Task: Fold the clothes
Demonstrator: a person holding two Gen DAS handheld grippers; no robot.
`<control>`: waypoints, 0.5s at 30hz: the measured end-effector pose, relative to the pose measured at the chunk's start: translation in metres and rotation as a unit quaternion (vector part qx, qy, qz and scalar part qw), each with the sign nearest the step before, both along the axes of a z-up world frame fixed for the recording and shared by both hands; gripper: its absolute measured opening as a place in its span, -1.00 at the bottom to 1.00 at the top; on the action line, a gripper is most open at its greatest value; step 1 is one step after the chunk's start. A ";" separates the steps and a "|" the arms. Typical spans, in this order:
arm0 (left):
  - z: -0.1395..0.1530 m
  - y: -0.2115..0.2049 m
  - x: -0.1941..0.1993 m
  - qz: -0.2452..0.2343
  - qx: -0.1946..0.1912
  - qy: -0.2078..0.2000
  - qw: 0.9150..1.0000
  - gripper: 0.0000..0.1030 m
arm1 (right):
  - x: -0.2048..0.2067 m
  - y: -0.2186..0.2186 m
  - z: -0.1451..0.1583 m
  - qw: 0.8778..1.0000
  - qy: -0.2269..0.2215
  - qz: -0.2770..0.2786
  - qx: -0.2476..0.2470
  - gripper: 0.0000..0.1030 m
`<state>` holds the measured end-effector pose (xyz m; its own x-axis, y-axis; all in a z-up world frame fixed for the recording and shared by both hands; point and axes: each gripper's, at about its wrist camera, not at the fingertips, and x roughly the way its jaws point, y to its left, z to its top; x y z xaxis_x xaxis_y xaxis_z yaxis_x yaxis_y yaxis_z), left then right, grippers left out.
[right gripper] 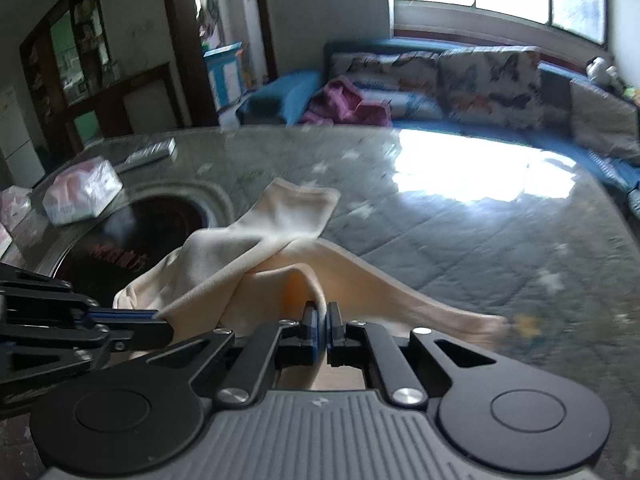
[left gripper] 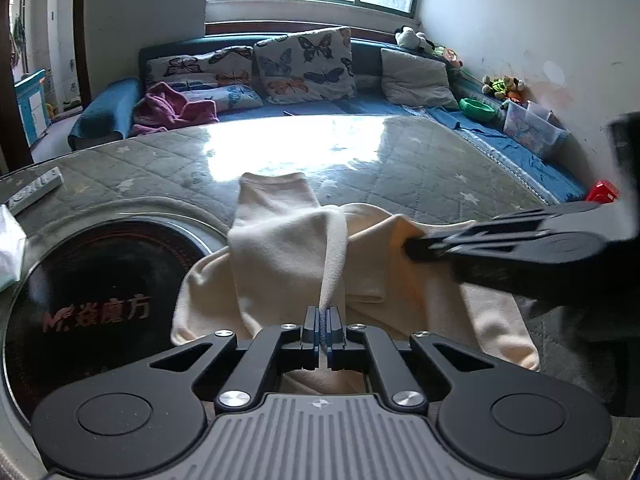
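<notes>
A cream garment point(left gripper: 280, 248) lies bunched on the glass-topped table point(left gripper: 400, 168), one tube-like end stretched away from me. In the left wrist view my left gripper point(left gripper: 324, 314) is shut on a raised fold of it at the near edge. My right gripper point(left gripper: 410, 246) comes in from the right and pinches the cloth at its right side. The right wrist view shows the garment point(right gripper: 224, 264) with another long end trailing right. There the right gripper point(right gripper: 322, 314) is shut on a lifted fold, and the left gripper point(right gripper: 160, 318) grips the cloth at the left.
A round black cooker plate point(left gripper: 100, 280) is set into the table, partly under the garment. A remote point(left gripper: 34, 192) and a tissue pack point(right gripper: 80, 192) lie at the left. Behind stands a blue sofa point(left gripper: 360, 108) with butterfly cushions and a purple garment point(left gripper: 168, 108).
</notes>
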<state>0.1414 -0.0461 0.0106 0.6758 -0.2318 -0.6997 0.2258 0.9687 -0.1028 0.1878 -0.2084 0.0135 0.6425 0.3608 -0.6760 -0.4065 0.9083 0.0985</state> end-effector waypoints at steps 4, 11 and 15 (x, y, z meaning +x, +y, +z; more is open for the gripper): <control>0.001 -0.010 0.003 -0.012 0.002 -0.004 1.000 -0.76 | -0.024 -0.026 0.017 0.999 -0.032 -0.033 -0.005 -0.98; -0.001 -0.029 0.017 -0.026 0.016 -0.005 1.000 -0.29 | -0.066 -0.079 0.037 0.991 -0.064 -0.118 -0.016 -0.98; -0.003 -0.036 0.021 -0.037 0.023 -0.003 0.999 -0.33 | -0.057 -0.075 0.037 0.994 -0.054 -0.092 0.003 -0.90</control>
<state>0.1625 -0.0824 0.0076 0.6622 -0.2481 -0.7071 0.2971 0.9532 -0.0562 0.1304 -0.2837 0.0504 0.7664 0.2344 -0.5981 -0.2426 0.9677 0.0683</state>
